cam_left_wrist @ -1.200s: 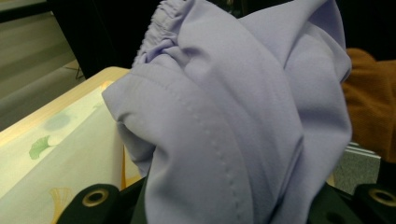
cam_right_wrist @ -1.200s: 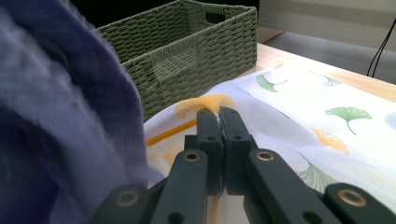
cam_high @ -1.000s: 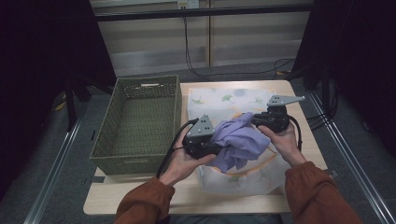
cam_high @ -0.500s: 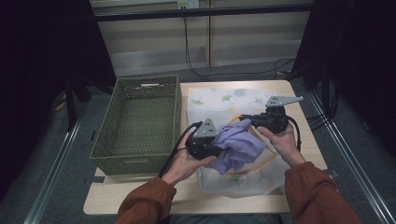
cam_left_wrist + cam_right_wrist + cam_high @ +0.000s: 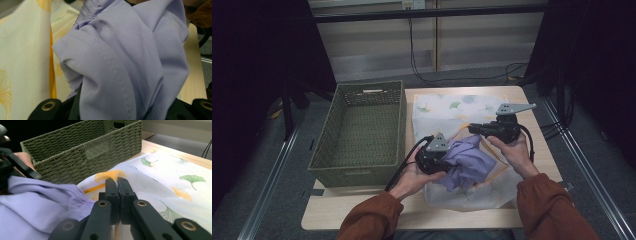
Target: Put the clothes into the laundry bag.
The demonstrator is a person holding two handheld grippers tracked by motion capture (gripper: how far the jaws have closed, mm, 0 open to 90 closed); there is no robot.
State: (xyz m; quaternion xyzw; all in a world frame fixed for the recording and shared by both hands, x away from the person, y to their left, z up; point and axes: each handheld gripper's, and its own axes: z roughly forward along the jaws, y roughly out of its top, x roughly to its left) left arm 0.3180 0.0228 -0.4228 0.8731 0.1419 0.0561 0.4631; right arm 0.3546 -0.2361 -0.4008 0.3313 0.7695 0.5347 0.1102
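Pinching one lilac garment (image 5: 468, 161) with your left gripper (image 5: 447, 161), your right gripper (image 5: 473, 129) clamps one leaf-print bag (image 5: 447, 107); one basket (image 5: 362, 131) sits left.

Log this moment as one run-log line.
left gripper: shut on purple garment | right gripper: shut on laundry bag rim | green basket: empty, left of bag

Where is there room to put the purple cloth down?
The basket is bare inside, the biggest free spot. There is a thin bare strip of table along the near edge, between basket and sleeves. The middle is crowded: the left gripper holds the purple cloth, and the right gripper pinches the leaf-print bag that covers the rest of the table.
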